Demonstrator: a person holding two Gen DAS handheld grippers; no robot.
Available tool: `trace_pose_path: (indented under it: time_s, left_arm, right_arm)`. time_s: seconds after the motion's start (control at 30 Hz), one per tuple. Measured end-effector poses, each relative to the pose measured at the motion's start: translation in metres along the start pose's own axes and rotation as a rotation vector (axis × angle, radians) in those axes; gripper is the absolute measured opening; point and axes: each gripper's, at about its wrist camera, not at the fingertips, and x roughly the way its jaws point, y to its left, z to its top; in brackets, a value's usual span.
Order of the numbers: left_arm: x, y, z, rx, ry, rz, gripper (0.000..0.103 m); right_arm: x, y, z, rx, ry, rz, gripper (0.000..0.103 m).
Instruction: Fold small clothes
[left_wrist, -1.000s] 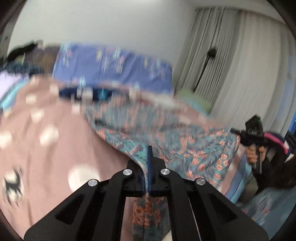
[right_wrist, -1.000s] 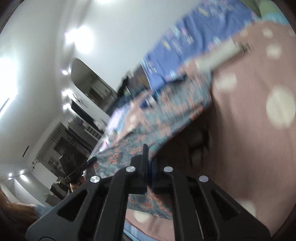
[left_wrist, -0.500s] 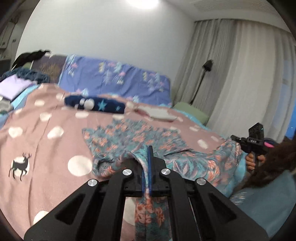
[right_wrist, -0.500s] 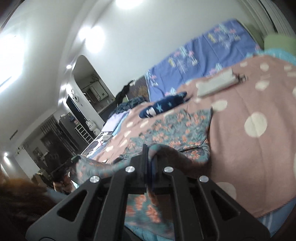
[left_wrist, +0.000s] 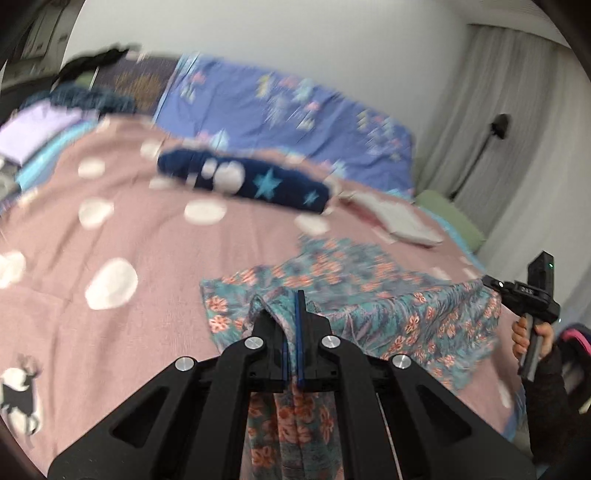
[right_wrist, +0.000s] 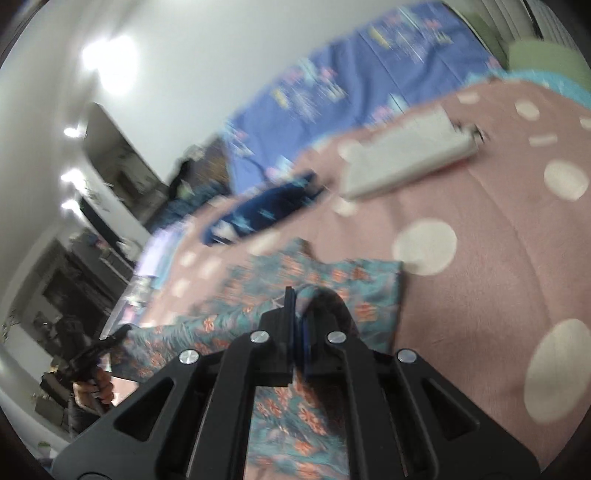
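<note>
A teal floral garment (left_wrist: 369, 295) lies partly on the pink dotted bedspread (left_wrist: 129, 229); it also shows in the right wrist view (right_wrist: 280, 280). My left gripper (left_wrist: 291, 306) is shut on one edge of it, with cloth hanging below the jaws. My right gripper (right_wrist: 297, 306) is shut on the other edge. The garment is stretched between the two grippers, its near part lifted and its far part resting on the bed. The right gripper also appears in the left wrist view (left_wrist: 491, 282), and the left gripper in the right wrist view (right_wrist: 122, 332).
A folded navy star-print garment (left_wrist: 243, 177) and a folded grey-white garment (left_wrist: 402, 221) lie farther back on the bed. Blue patterned pillows (left_wrist: 288, 107) stand at the headboard. More clothes (left_wrist: 40, 125) are piled far left. Curtains (left_wrist: 517, 129) hang on the right.
Both grippers have swung forward over the bed with the floral garment. More of the cloth now lies on the bedspread, and the near edge is carried farther in.
</note>
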Motion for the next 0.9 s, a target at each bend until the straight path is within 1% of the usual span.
trace_pose_path:
  time_s: [0.07, 0.1, 0.17, 0.2, 0.23, 0.27, 0.3, 0.33, 0.4, 0.43, 0.5, 0.53, 0.57, 0.6, 0.63, 0.67, 0.77, 0.83, 0.87, 0.9]
  left_arm:
    - [0.028, 0.012, -0.004, -0.033, 0.057, 0.019, 0.003]
    - [0.039, 0.019, -0.007, -0.046, 0.078, 0.025, 0.003]
    - [0.050, 0.027, -0.013, -0.072, 0.105, 0.019, 0.003]
    - [0.049, 0.031, -0.015, -0.085, 0.108, 0.006, 0.004]
    - [0.047, 0.033, -0.016, -0.093, 0.108, -0.006, 0.009]
    - [0.043, 0.034, -0.016, -0.100, 0.107, -0.015, 0.013]
    - [0.037, 0.035, -0.017, -0.108, 0.099, -0.024, 0.020]
    - [0.033, 0.034, -0.018, -0.110, 0.093, -0.029, 0.025]
    - [0.018, 0.032, -0.022, -0.110, 0.080, -0.045, 0.029]
    - [0.011, 0.031, -0.026, -0.111, 0.078, -0.057, 0.029]
    - [0.002, 0.029, -0.033, -0.106, 0.087, -0.071, 0.029]
    - [0.001, 0.028, -0.036, -0.100, 0.097, -0.065, 0.029]
    - [0.000, 0.027, -0.040, -0.088, 0.117, -0.047, 0.029]
    - [0.001, 0.025, -0.043, -0.074, 0.142, -0.027, 0.022]
    - [0.003, 0.026, -0.045, -0.068, 0.156, -0.019, 0.008]
    - [0.005, 0.025, -0.046, -0.067, 0.174, -0.016, 0.006]
    - [0.003, 0.025, -0.034, -0.101, 0.149, -0.032, 0.004]
    - [0.002, 0.023, -0.014, -0.111, 0.107, -0.041, 0.004]
    - [0.003, 0.020, 0.004, -0.110, 0.075, -0.037, 0.004]
    - [0.006, 0.018, 0.017, -0.110, 0.054, -0.032, 0.004]
  right_arm:
    - [0.019, -0.011, -0.003, 0.027, 0.038, -0.016, 0.003]
    - [0.025, -0.017, -0.005, 0.045, 0.049, -0.012, 0.006]
    - [0.024, -0.023, -0.009, 0.065, 0.055, 0.004, 0.008]
    - [0.022, -0.024, -0.011, 0.065, 0.057, 0.014, 0.010]
    - [0.019, -0.025, -0.012, 0.058, 0.060, 0.018, 0.012]
    - [0.014, -0.025, -0.014, 0.043, 0.062, 0.017, 0.017]
    - [0.011, -0.025, -0.016, 0.034, 0.066, 0.019, 0.023]
    - [0.006, -0.023, -0.019, 0.025, 0.073, 0.025, 0.025]
    - [-0.002, -0.021, -0.029, 0.009, 0.096, 0.031, 0.027]
    - [-0.005, -0.019, -0.034, -0.002, 0.105, 0.033, 0.027]
    - [-0.011, -0.013, -0.044, -0.042, 0.122, 0.027, 0.027]
    - [-0.012, -0.011, -0.047, -0.058, 0.126, 0.015, 0.025]
    - [-0.014, -0.008, -0.051, -0.075, 0.128, -0.008, 0.015]
    - [-0.014, -0.007, -0.051, -0.081, 0.127, -0.022, 0.006]
    - [-0.016, -0.006, -0.051, -0.080, 0.119, -0.029, 0.006]
    - [-0.018, -0.006, -0.049, -0.072, 0.105, -0.020, 0.006]
    - [-0.024, -0.004, -0.031, -0.014, 0.048, 0.065, 0.006]
    - [-0.021, -0.003, -0.006, 0.022, 0.005, 0.100, 0.006]
    - [-0.017, -0.004, 0.005, 0.037, -0.006, 0.107, 0.006]
    - [-0.008, -0.006, 0.023, 0.069, -0.015, 0.111, 0.006]
